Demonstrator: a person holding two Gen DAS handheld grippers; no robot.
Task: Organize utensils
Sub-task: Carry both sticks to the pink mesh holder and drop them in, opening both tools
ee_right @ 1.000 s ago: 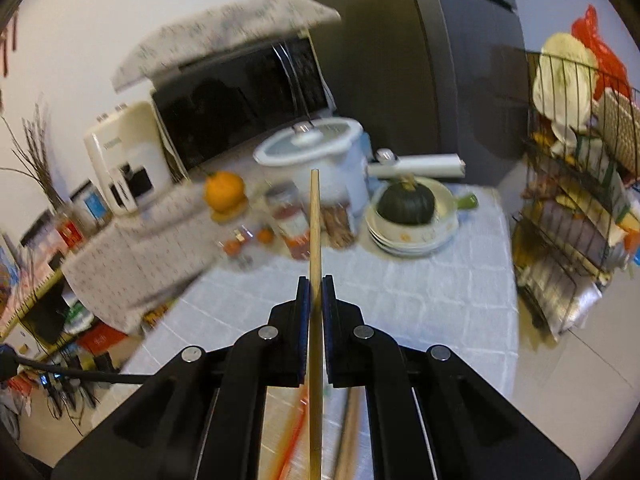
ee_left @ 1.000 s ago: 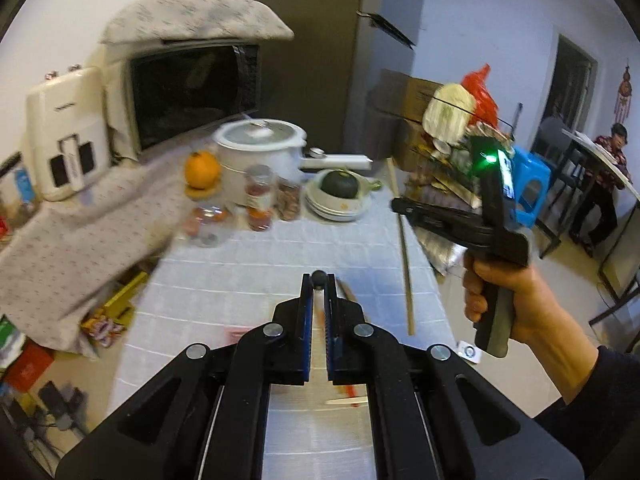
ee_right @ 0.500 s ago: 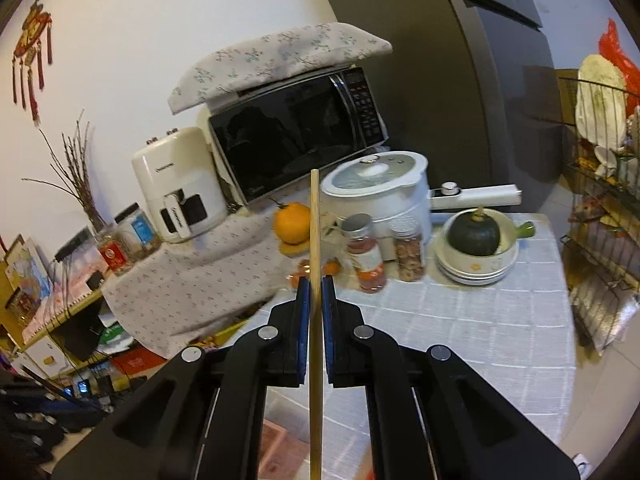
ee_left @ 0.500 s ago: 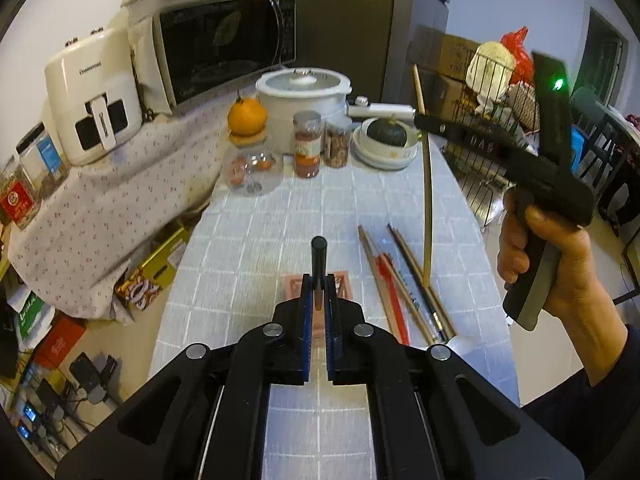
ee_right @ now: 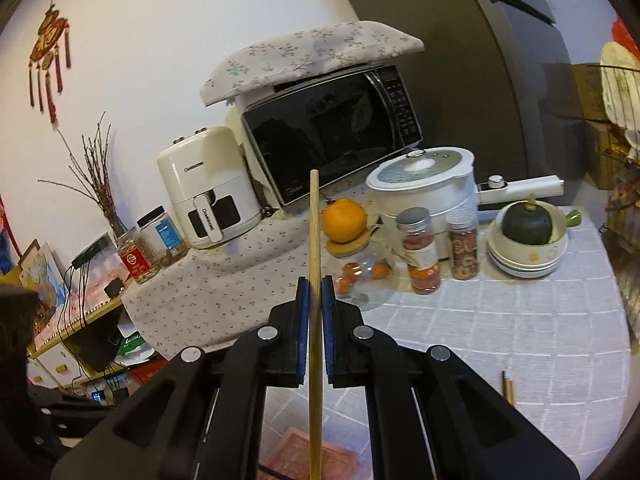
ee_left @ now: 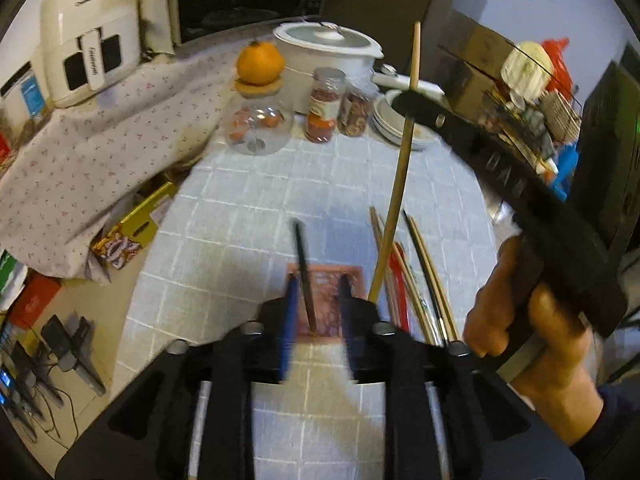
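Left wrist view: right gripper (ee_left: 404, 102) clamped on 1 bamboo chopstick (ee_left: 394, 204), long axis near upright, tip beside the chopstick pile (ee_left: 416, 280); left gripper (ee_left: 318, 284) parted around a loose dark stick (ee_left: 304, 268).

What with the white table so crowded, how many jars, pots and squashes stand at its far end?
Clear glass jars: 3
White lidded electric pot: 1
Dark green round squash: 1
Total: 5
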